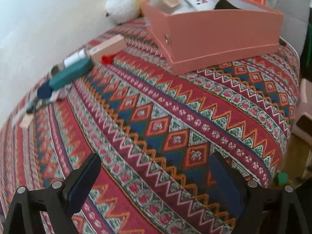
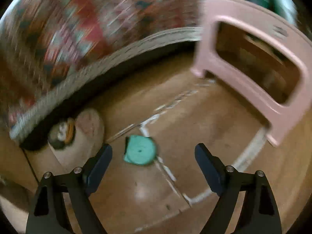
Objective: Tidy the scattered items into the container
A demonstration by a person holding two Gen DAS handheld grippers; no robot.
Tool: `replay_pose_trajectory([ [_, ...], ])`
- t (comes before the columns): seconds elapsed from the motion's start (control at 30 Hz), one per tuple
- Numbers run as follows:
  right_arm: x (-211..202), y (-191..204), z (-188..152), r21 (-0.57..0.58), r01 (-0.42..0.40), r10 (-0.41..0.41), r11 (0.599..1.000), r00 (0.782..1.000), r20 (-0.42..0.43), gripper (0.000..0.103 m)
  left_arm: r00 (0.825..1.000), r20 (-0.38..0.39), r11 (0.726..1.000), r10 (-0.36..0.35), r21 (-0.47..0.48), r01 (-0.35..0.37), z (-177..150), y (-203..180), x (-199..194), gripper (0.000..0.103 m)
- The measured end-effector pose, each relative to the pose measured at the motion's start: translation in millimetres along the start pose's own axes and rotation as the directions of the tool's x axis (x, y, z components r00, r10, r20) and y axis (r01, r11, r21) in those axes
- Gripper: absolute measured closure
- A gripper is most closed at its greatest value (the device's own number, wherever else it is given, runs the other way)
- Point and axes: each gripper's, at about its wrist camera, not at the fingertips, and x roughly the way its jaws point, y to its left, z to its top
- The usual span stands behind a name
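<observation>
Spread jaws of the right gripper (image 2: 154,159) point down at the floor (image 2: 204,136), grasping nothing; the teal round piece (image 2: 140,152) lies just ahead between the fingertips, nearer the left finger, off the patterned cloth (image 1: 156,117). It looks roughly round, with no clear long axis. Over that cloth, the left gripper (image 1: 154,175) hangs agape and empty, well short of the pink box (image 1: 220,37).

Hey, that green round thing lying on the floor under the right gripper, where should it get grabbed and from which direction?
Probably from straight above, fingers closing across the outer rim. The green disc-shaped item lies flat on the brown floor, round face up, so only its edges offer opposing sides. The right gripper is open and hovers over it, the disc sitting nearer its left finger.
</observation>
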Motion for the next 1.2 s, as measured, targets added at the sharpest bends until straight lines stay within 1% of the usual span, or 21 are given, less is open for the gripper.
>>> replay_pose_trajectory([
  [0.07, 19, 6, -4, -0.03, 0.014, -0.015, 0.999, 0.999, -0.038, 0.016, 1.0, -0.006, 1.0, 0.011, -0.004, -0.011, -5, -1, -1, 0.01],
  [0.13, 37, 6, -7, -0.019, 0.053, -0.055, 0.998, 0.995, -0.088, 0.016, 1.0, -0.013, 1.0, 0.02, -0.005, -0.021, -11, -3, -1, 0.01],
  [0.23, 55, 10, -10, -0.004, 0.086, -0.086, 0.996, 0.989, -0.123, 0.016, 0.999, -0.041, 1.0, 0.019, -0.004, -0.02, -20, -5, 4, 0.009],
  [0.3, 64, 17, -12, -0.04, 0.1, -0.105, 0.994, 0.985, -0.138, 0.016, 0.998, -0.053, 1.0, 0.021, -0.009, -0.021, -25, -5, 8, 0.009],
  [0.4, 87, 32, -17, -0.117, 0.142, -0.162, 0.983, 0.97, -0.183, 0.016, 0.997, -0.072, 1.0, 0.001, -0.029, -0.003, -30, -3, 13, 0.009],
  [0.43, 91, 34, -18, -0.129, 0.148, -0.171, 0.981, 0.967, -0.189, 0.019, 0.997, -0.079, 0.999, -0.004, -0.036, 0.002, -31, -2, 15, 0.009],
  [0.47, 91, 35, -18, -0.123, 0.147, -0.167, 0.982, 0.969, -0.179, 0.021, 0.996, -0.085, 0.999, -0.006, -0.041, 0.003, -32, -2, 15, 0.009],
  [0.5, 90, 36, -18, -0.114, 0.15, -0.168, 0.982, 0.97, -0.174, 0.036, 0.996, -0.086, 0.999, -0.006, -0.042, 0.002, -33, -1, 15, 0.009],
  [0.53, 88, 35, -17, -0.102, 0.16, -0.176, 0.982, 0.969, -0.175, 0.038, 0.996, -0.085, 0.999, -0.004, -0.042, 0.001, -34, -1, 14, 0.009],
  [0.6, 84, 32, -16, -0.082, 0.174, -0.187, 0.981, 0.966, -0.178, 0.038, 0.997, -0.079, 0.999, -0.004, -0.045, 0.0, -36, 1, 11, 0.009],
  [0.73, 74, 24, -18, -0.072, 0.179, -0.19, 0.981, 0.963, -0.19, 0.038, 0.997, -0.077, 0.998, -0.009, -0.059, 0.005, -41, 7, 8, 0.009],
  [0.77, 67, 21, -16, -0.059, 0.182, -0.19, 0.982, 0.965, -0.18, 0.038, 0.997, -0.078, 0.998, -0.011, -0.062, 0.006, -42, 8, 7, 0.009],
  [0.9, 22, 20, 5, -0.016, 0.186, -0.187, 0.982, 0.978, -0.096, 0.038, 0.996, -0.083, 0.997, -0.018, -0.071, 0.013, -48, 13, 5, 0.009],
  [0.97, -22, 24, 28, 0.0, 0.185, -0.185, 0.983, 0.983, -0.012, 0.038, 0.997, -0.079, 0.997, -0.02, -0.075, 0.014, -49, 16, 4, 0.009],
  [1.03, -71, 36, 59, 0.005, 0.185, -0.184, 0.983, 0.979, 0.09, 0.038, 0.997, -0.072, 0.996, -0.024, -0.082, 0.018, -50, 19, 2, 0.009],
  [1.07, -97, 43, 78, 0.001, 0.187, -0.185, 0.982, 0.972, 0.147, 0.038, 0.997, -0.067, 0.996, -0.025, -0.088, 0.019, -50, 21, 1, 0.009],
  [1.1, -127, 53, 101, -0.01, 0.187, -0.18, 0.982, 0.96, 0.215, 0.038, 0.998, -0.061, 0.995, -0.027, -0.096, 0.021, -49, 24, -1, 0.009],
  [1.17, -191, 75, 151, -0.037, 0.172, -0.147, 0.984, 0.922, 0.359, 0.038, 0.998, -0.048, 0.993, -0.035, -0.114, 0.03, -48, 30, -4, 0.009],
  [1.2, -215, 87, 173, -0.062, 0.169, -0.129, 0.984, 0.901, 0.415, 0.038, 0.998, -0.042, 0.992, -0.04, -0.123, 0.034, -48, 33, -5, 0.009],
])
